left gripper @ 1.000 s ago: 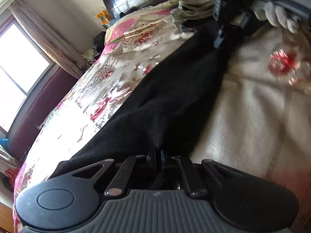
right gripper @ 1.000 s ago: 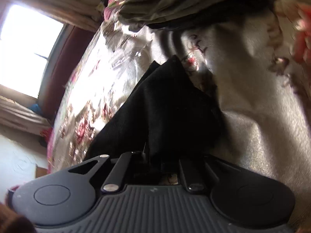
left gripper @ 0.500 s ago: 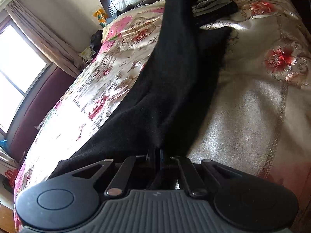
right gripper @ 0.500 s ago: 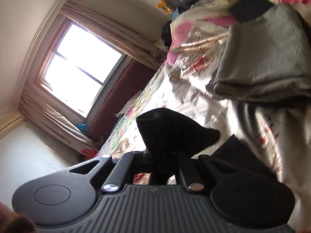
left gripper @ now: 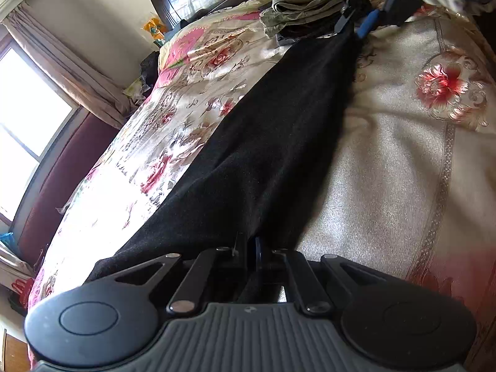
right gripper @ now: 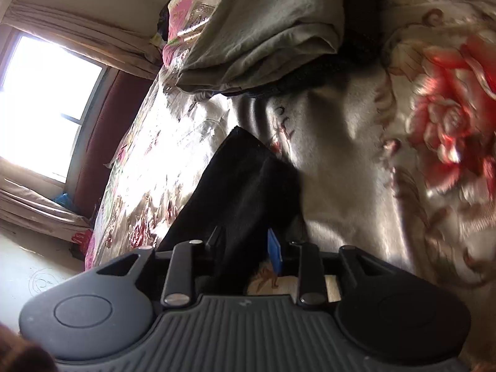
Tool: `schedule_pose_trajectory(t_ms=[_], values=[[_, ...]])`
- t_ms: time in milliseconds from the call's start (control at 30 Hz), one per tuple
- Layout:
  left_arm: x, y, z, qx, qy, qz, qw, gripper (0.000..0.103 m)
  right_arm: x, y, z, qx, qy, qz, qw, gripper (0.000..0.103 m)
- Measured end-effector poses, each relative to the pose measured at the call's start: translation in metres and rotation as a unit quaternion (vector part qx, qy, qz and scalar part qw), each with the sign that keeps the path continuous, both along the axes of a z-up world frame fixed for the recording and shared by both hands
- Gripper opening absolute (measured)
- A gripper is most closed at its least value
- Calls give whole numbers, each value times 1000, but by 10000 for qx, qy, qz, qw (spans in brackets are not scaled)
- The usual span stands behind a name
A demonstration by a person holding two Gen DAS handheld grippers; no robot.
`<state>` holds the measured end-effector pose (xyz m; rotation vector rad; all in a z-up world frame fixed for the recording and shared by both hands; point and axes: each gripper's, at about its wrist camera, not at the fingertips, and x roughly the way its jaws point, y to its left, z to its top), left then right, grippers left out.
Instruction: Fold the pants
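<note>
Pants (left gripper: 272, 142), black, are lying stretched along the floral bedspread (left gripper: 403, 161), and the left claw (left gripper: 251, 245) is clamping one end, fingers pinched tight on the cloth. Across at the far end, the right claw (right gripper: 245, 241) is standing spread apart, black fabric lying loose between its fingers. Beyond it, folded olive clothes (right gripper: 266, 28) are sitting stacked on the bed.
</note>
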<state>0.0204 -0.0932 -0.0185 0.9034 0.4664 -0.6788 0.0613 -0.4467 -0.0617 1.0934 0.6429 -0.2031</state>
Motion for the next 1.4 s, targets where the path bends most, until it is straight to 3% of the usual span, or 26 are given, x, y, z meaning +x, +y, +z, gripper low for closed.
schedule_pose_trajectory(t_ms=[133, 267, 367, 433, 467, 500, 567, 633, 767, 867, 900, 1000, 1100, 1200, 1300, 1367, 1400], values=[[-1, -1, -1, -1, -13, 19, 10000, 22, 8, 10, -7, -36, 119, -62, 9999, 41], [-2, 0, -1, -20, -29, 45, 10000, 22, 28, 12, -18, 283, -80, -267, 9992, 58], [-2, 0, -2, -36, -36, 65, 10000, 22, 33, 24, -17, 73, -148, -353, 9992, 60], [-1, 0, -1, -93, -1, 116, 9999, 22, 33, 31, -19, -56, -261, -489, 9984, 52], [0, 0, 0, -126, 23, 154, 9998, 22, 35, 33, -20, -121, -282, -506, 9982, 28], [2, -1, 1, -155, 49, 195, 9997, 22, 39, 32, -24, -94, -215, -536, 9983, 11], [4, -3, 2, -216, 120, 272, 9993, 22, 37, 19, -36, 563, -280, -676, 9957, 8], [4, -4, 5, -280, 213, 313, 9989, 22, 27, 7, -30, 734, -502, -712, 9935, 6], [-4, -8, 13, -516, 407, 230, 9976, 22, 10, -14, -6, 30, -458, -719, 9964, 6], [-6, -5, 19, -687, 526, 259, 9959, 27, 23, -14, -15, -341, 311, -404, 9981, 8], [-6, 0, 23, -723, 500, 340, 9955, 30, 23, -12, -11, -421, 350, -291, 9981, 13], [-4, 32, 38, -830, 350, 813, 9926, 30, 6, -6, 17, -812, 314, -209, 9960, 16], [3, 82, 52, -894, 181, 1369, 9864, 30, -11, 15, 57, -1772, 436, -46, 9832, 23], [17, 130, 49, -681, -154, 1906, 9792, 30, 4, 59, 92, -2351, 15, 748, 9691, 24], [35, 174, 38, -638, -354, 2386, 9684, 30, 70, 128, 112, -2141, -547, 2116, 9521, 33], [46, 203, 31, -624, -438, 2695, 9600, 30, 131, 193, 115, -1902, -776, 3177, 9257, 42], [51, 216, 28, -611, -494, 2808, 9565, 30, 159, 221, 115, -1814, -828, 3601, 9113, 41]])
